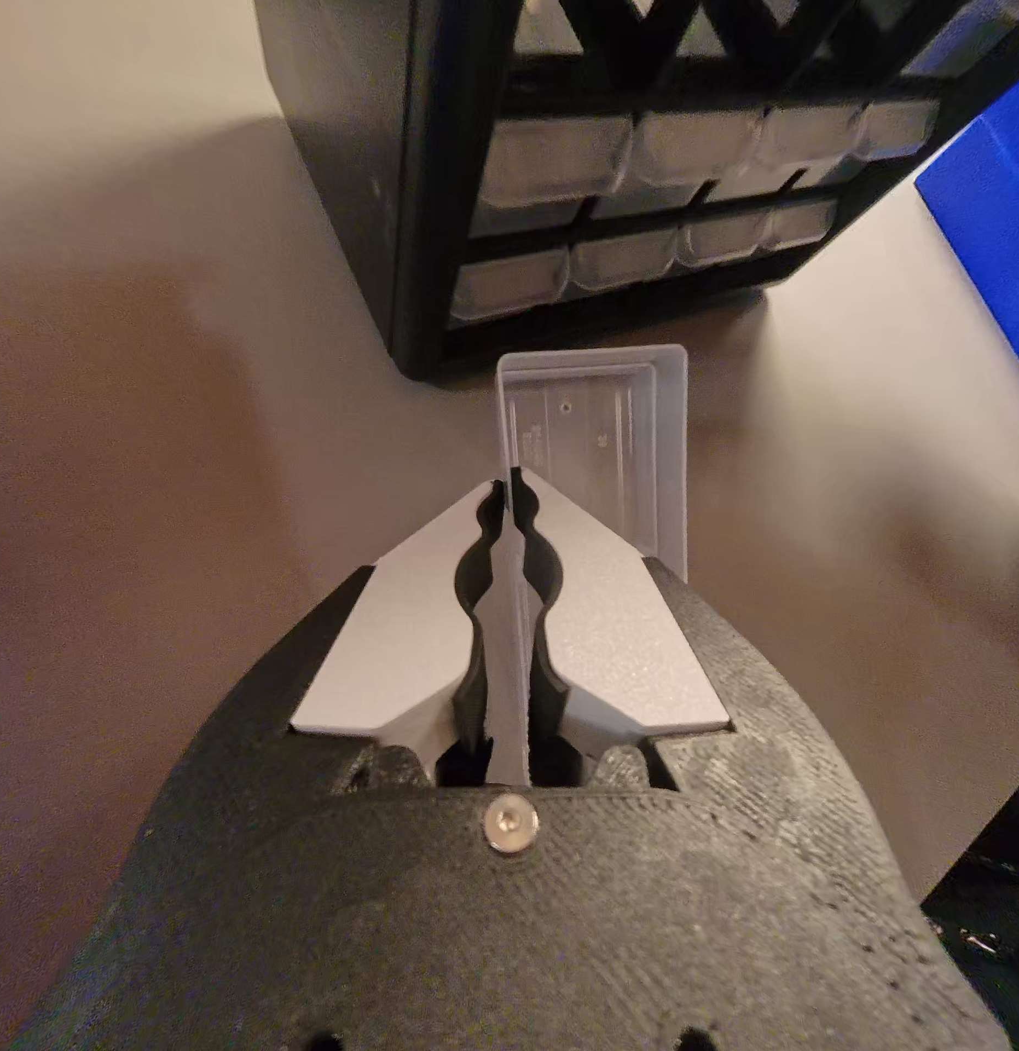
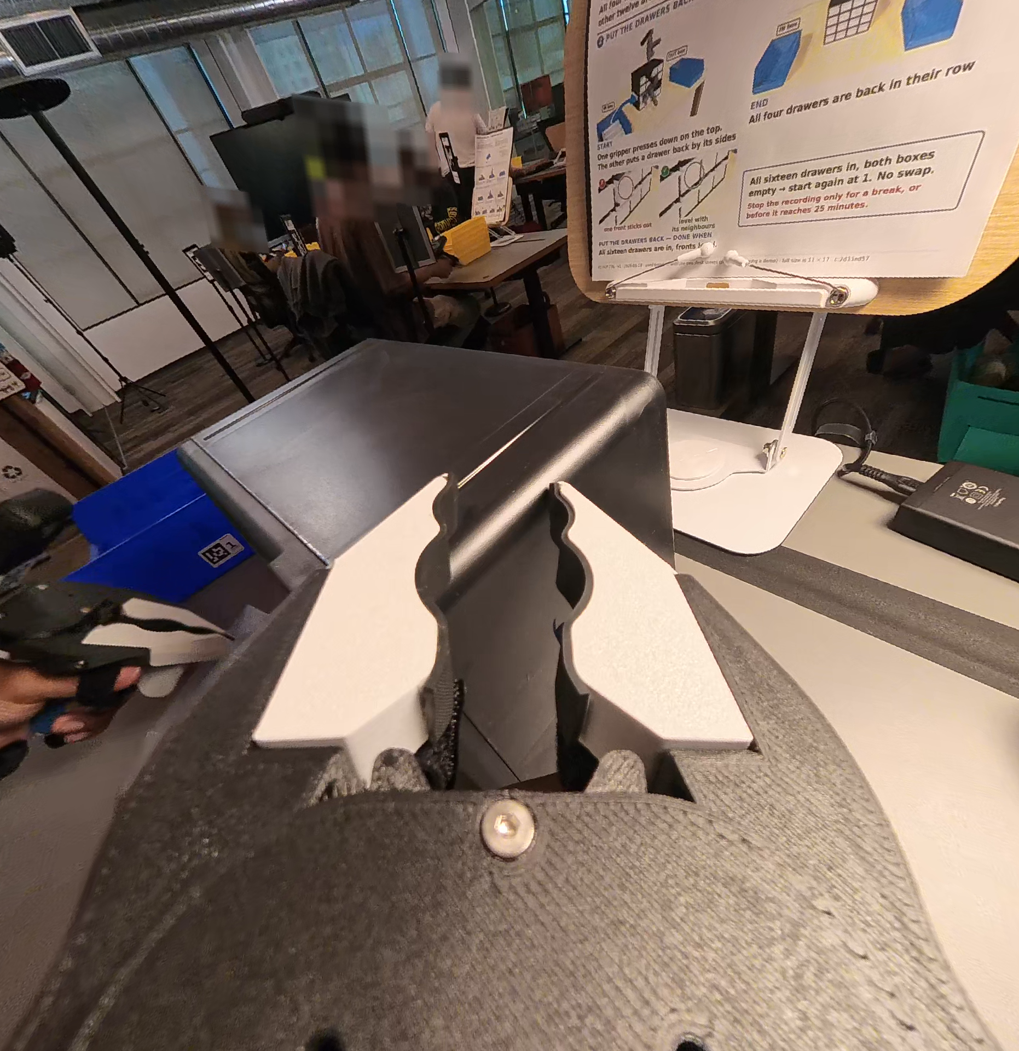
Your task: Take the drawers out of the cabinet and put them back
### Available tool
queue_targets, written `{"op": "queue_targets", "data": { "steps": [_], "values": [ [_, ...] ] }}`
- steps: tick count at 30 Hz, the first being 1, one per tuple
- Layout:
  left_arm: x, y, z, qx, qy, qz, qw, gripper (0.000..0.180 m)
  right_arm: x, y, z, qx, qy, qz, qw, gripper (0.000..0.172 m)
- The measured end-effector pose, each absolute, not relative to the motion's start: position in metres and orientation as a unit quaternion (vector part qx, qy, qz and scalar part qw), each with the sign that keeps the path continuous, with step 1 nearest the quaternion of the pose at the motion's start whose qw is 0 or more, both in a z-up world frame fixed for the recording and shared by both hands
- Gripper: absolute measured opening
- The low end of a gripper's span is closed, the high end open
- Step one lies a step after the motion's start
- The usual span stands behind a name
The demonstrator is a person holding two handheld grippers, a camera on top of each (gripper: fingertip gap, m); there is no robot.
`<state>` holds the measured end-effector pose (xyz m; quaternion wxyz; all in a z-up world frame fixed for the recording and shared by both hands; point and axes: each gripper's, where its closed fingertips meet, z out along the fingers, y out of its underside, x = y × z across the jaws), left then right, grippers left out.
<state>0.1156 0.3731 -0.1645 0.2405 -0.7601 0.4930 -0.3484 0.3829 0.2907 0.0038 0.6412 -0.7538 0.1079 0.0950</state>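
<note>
The left gripper [image 1: 508, 483] pinches one thin side wall of a clear drawer [image 1: 598, 455], both pads pressed on it (the drawer is out of its slot, held in front of the cabinet's foot). Beyond stands the black cabinet [image 1: 382, 170], other drawers in their rows. The right gripper [image 2: 501, 489] hangs open over the cabinet's top edge, gripping nothing. Farther left sits a blue box [image 2: 137, 512].
</note>
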Motion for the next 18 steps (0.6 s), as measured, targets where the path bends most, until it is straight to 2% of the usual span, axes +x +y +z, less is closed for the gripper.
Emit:
{"op": "queue_targets", "data": {
  "steps": [3,6,10,15,18],
  "values": [
    [0.116,0.367,-0.175,-0.751,0.513,-0.339,0.24,0.029,0.383,0.291,0.004,-0.753,0.107,0.095,0.642,0.034],
    [0.113,0.365,-0.166,-0.712,0.549,-0.337,0.279,0.053,0.383,0.291,0.004,-0.753,0.107,0.095,0.642,0.034],
    [0.092,0.332,-0.142,-0.563,0.687,-0.343,0.307,0.073,0.383,0.291,0.004,-0.753,0.107,0.096,0.642,0.034],
    [0.04,0.292,-0.163,-0.407,0.832,-0.276,0.258,0.072,0.384,0.291,0.004,-0.753,0.108,0.095,0.642,0.034],
    [0.032,0.295,-0.183,-0.387,0.859,-0.224,0.25,0.061,0.384,0.291,0.004,-0.753,0.107,0.094,0.643,0.034]
  ]
}}
